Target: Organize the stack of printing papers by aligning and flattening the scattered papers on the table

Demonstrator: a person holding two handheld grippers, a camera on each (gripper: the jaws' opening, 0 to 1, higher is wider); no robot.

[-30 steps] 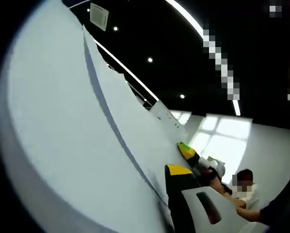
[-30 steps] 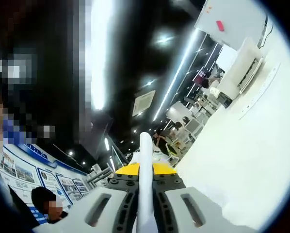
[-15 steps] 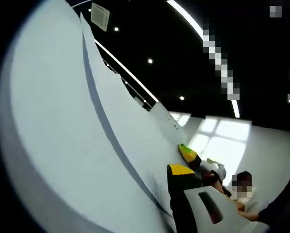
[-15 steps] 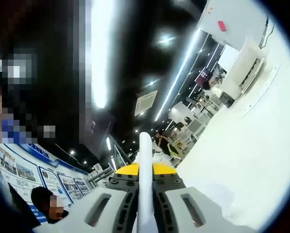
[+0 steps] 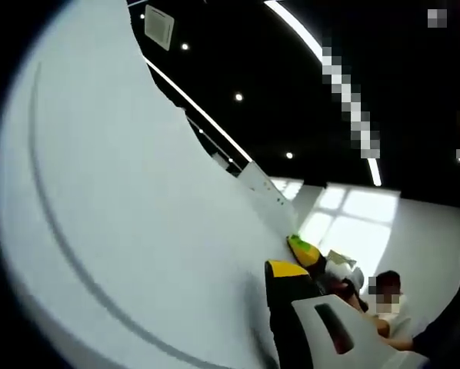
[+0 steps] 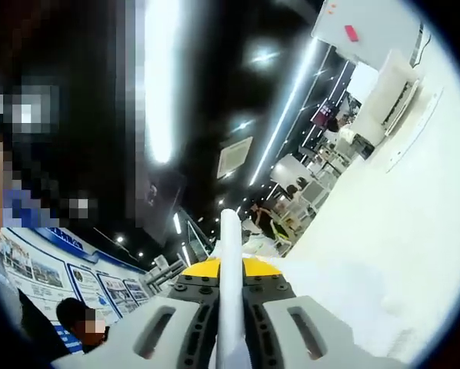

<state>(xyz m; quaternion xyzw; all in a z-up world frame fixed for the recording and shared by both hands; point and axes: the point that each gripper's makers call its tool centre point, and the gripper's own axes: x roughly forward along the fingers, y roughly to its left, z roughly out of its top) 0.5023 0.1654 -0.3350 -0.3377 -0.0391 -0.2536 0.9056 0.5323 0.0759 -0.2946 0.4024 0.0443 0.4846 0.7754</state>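
A: Papers [image 5: 130,231], where are they?

B: In the left gripper view a broad white sheet surface covers the left and middle of the picture, curved by the lens, with a faint line bending across it. At its lower right the left gripper [image 5: 299,307] comes up from the bottom edge: a black jaw with a yellow tip lying against the white surface, and a white jaw with a dark slot just to its right.

A: Is the left gripper closed on the sheets?

B: I cannot tell. The jaws stand close together, but whether any paper sits between them is hidden.

A: And beyond it?

B: Another gripper tip [image 5: 305,250], yellow and green, shows further along the edge of the paper. Behind it is a person in a white top [image 5: 391,304], a bright window [image 5: 353,223], and a dark ceiling with strip lights [image 5: 207,115].

A: The right gripper view?

B: The right gripper [image 6: 230,296] has its jaws pressed tight on a thin white edge of paper that stands up between them, rising past the yellow band. To its right lies a white desk [image 6: 415,238], and further off a white machine [image 6: 391,96]. Poster boards [image 6: 99,288] hang at the lower left.
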